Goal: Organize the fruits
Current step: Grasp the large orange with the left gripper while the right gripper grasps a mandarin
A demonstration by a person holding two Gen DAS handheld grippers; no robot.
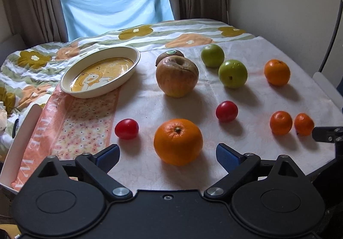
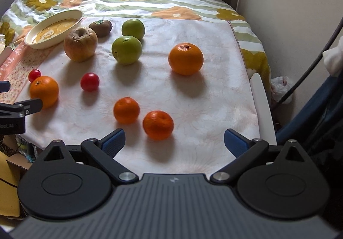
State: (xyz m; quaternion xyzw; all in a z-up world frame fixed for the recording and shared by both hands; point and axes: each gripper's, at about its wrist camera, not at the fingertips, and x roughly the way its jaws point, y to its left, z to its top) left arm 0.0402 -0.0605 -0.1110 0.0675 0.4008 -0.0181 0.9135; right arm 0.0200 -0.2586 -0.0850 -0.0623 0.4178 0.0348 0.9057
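1. while both tools hang over the near edge of the white cloth-covered table (image 2: pixel 193 93), the left gripper (image 1: pixel 167 153) has its blue-padded jaws spread wide, nothing between the pads.
2. just ahead of that gap sits the large round orange (image 1: pixel 178 141), on the cloth, touching neither pad.
3. the right gripper (image 2: pixel 173 142) is spread wide too and holds nothing; a small dimpled mandarin (image 2: pixel 158 124) lies just ahead of it, nearer its left pad.
4. a second small mandarin (image 2: pixel 126 110) sits just beside the first, apart from it.
5. two small red cherry tomatoes: one (image 1: pixel 126 129) left of the large orange, the other (image 1: pixel 226 111) further back, to its right.
6. at mid-table, a wrinkled yellow-brown apple (image 1: pixel 177 76) with a brown kiwi bearing a green sticker (image 1: pixel 170 54) tucked right behind it.
7. two green round apples (image 1: pixel 232 73) (image 1: pixel 212 55) sit close together to the right of those.
8. another mid-sized orange (image 2: pixel 185 59) stands alone on the far right.
9. the cream oval dish with a yellow cartoon print (image 1: pixel 130 72) rests far left, with no fruit in it.
10. beyond the table, a floral striped quilt (image 1: pixel 32 63) lies below a blue sheet hung at the window (image 1: pixel 115 3).
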